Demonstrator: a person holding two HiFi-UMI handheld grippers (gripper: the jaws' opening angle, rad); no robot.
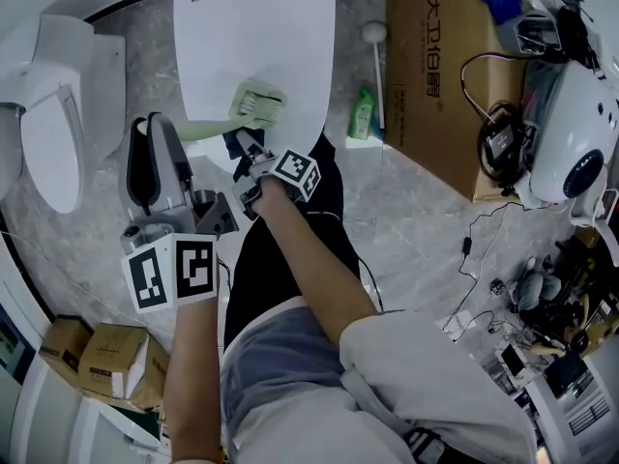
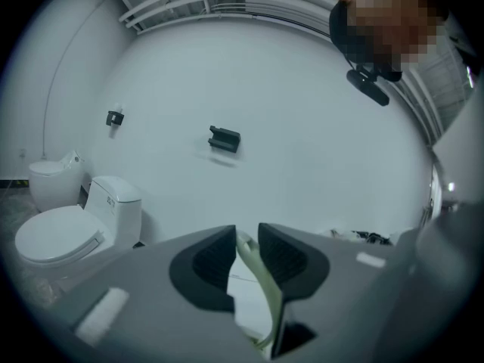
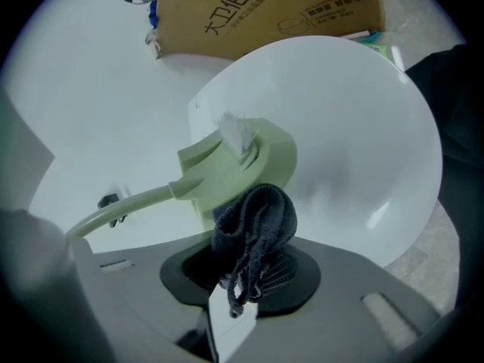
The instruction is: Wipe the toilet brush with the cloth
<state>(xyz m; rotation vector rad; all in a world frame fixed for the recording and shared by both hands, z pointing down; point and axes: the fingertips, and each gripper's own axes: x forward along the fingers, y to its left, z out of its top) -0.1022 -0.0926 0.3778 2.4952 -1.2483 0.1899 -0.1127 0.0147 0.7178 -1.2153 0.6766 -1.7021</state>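
The pale green toilet brush [image 1: 253,104] lies level over a white toilet lid [image 1: 253,46], its head at the right end. My left gripper [image 1: 160,162] is shut on the brush handle [image 2: 261,274], which runs between its pads. My right gripper [image 1: 248,159] is shut on a dark blue cloth [image 3: 253,229]. The cloth presses against the underside of the brush head [image 3: 246,161], where white bristles [image 3: 238,133] show.
A second white toilet [image 1: 53,114] stands at the left. A green bottle [image 1: 362,114] and a plunger [image 1: 375,61] sit beside a large cardboard box [image 1: 440,75] at the right. Cables and equipment [image 1: 542,133] crowd the far right. Small boxes [image 1: 106,361] lie at lower left.
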